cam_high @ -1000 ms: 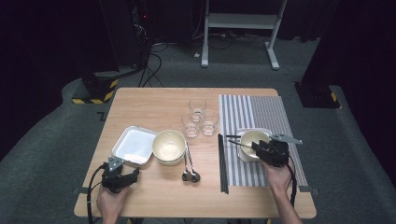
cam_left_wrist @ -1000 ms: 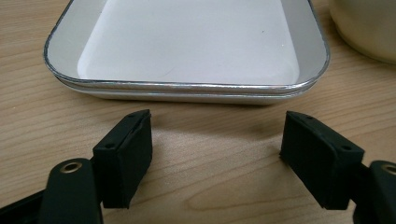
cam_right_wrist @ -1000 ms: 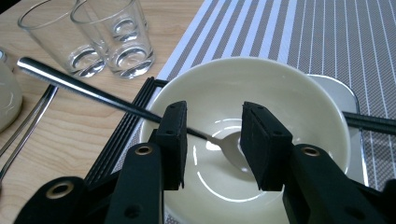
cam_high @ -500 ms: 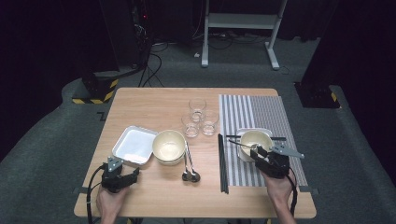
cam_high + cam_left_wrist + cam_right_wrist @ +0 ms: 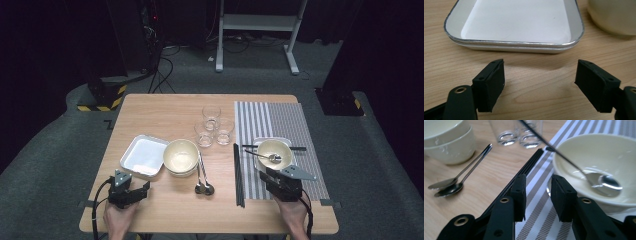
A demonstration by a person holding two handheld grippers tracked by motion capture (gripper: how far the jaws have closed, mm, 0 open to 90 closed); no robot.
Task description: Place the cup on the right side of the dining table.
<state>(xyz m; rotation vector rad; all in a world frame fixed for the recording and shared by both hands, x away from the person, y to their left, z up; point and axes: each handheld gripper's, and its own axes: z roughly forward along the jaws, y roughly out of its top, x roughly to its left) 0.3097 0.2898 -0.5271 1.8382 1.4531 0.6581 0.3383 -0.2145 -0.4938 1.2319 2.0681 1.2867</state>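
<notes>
On the striped mat point(image 5: 280, 122) one bowl point(image 5: 274, 152) holds one spoon point(image 5: 265, 157); beside lie black chopsticks point(image 5: 238, 175), three glasses point(image 5: 214, 126), two more spoons point(image 5: 202, 180). The right gripper point(image 5: 537, 195) has just been closing, jaws narrow and empty; the left gripper point(image 5: 540, 82) gapes wide, empty, before one tray point(image 5: 519, 27).

A wooden desk point(image 5: 150, 110) carries everything. On its right part lies a striped mat point(image 5: 280, 117). On the bare wood stand three glasses point(image 5: 211, 115) in a cluster near the middle, a white tray point(image 5: 142, 155) toward the left, and stacked bowls point(image 5: 181, 156) just beside the tray. Two spoons point(image 5: 202, 187) lie side by side right of the bowls. Black chopsticks point(image 5: 238, 175) lie along the mat's left edge. On the mat sits a second tray point(image 5: 259, 142).
</notes>
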